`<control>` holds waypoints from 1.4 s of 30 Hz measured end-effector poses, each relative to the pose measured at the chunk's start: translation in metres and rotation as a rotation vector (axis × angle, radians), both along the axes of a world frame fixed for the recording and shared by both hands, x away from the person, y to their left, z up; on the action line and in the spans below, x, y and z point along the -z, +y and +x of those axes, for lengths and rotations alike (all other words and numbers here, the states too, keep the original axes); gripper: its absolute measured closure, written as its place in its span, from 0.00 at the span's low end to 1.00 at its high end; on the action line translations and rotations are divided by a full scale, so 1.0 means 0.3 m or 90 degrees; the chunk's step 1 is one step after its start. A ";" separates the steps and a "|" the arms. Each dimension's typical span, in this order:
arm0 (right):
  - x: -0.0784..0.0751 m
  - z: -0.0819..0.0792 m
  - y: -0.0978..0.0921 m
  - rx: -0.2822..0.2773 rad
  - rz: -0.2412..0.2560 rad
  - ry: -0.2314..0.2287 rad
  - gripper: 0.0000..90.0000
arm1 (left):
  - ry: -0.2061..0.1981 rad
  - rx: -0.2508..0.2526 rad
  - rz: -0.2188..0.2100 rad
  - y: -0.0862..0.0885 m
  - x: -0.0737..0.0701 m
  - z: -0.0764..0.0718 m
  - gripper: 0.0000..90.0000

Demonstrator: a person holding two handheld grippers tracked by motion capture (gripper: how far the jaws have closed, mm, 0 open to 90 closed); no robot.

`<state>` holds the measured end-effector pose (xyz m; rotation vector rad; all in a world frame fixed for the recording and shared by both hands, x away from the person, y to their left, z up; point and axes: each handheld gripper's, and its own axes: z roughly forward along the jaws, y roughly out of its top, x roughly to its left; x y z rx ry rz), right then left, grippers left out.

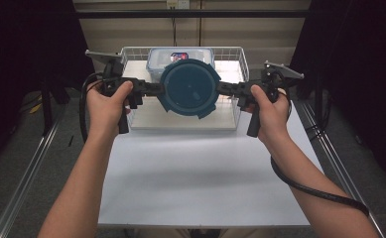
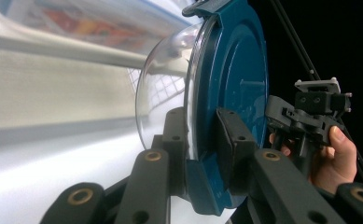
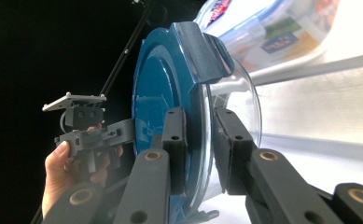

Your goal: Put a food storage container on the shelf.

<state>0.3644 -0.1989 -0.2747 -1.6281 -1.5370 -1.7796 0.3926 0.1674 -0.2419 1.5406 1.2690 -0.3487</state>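
A round glass bowl with a blue lid [image 1: 189, 88] is held up in the air, above the near edge of a white wire basket [image 1: 230, 52] that sits at the far end of the white surface [image 1: 195, 173]. The bowl is turned on its side, so the blue lid faces the person and the clear glass part faces away, toward the basket.

The bowl is gripped from both sides. The left claw [image 1: 157, 89] is closed on the left rim, and the right claw [image 1: 221, 89] is closed on the right rim. In the left gripper view, one jaw is pressed on the glass side and the other on the blue lid [image 2: 230, 88], so the rim is pinched between them. The same pinch is seen in the right gripper view on the blue lid [image 3: 158, 93] and the glass.

Two claws are probably used because the bowl is wide and smooth, and it could slip or swing if only one side were held. With a grip on each side, it is kept steady.

A clear plastic box with a blue-edged lid [image 1: 180, 57] lies inside the basket, just behind the bowl. The near part of the surface is bare.
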 end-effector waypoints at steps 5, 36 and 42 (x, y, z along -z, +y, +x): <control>-0.043 0.017 0.018 -0.001 -0.002 -0.010 0.85 | -0.007 -0.014 -0.008 0.016 -0.035 0.004 0.84; -0.168 0.367 0.058 0.079 0.040 0.003 0.85 | 0.018 -0.067 -0.048 0.033 -0.141 0.325 0.83; -0.141 0.440 0.074 0.098 0.061 0.022 0.84 | 0.047 -0.082 -0.073 0.042 -0.120 0.389 0.82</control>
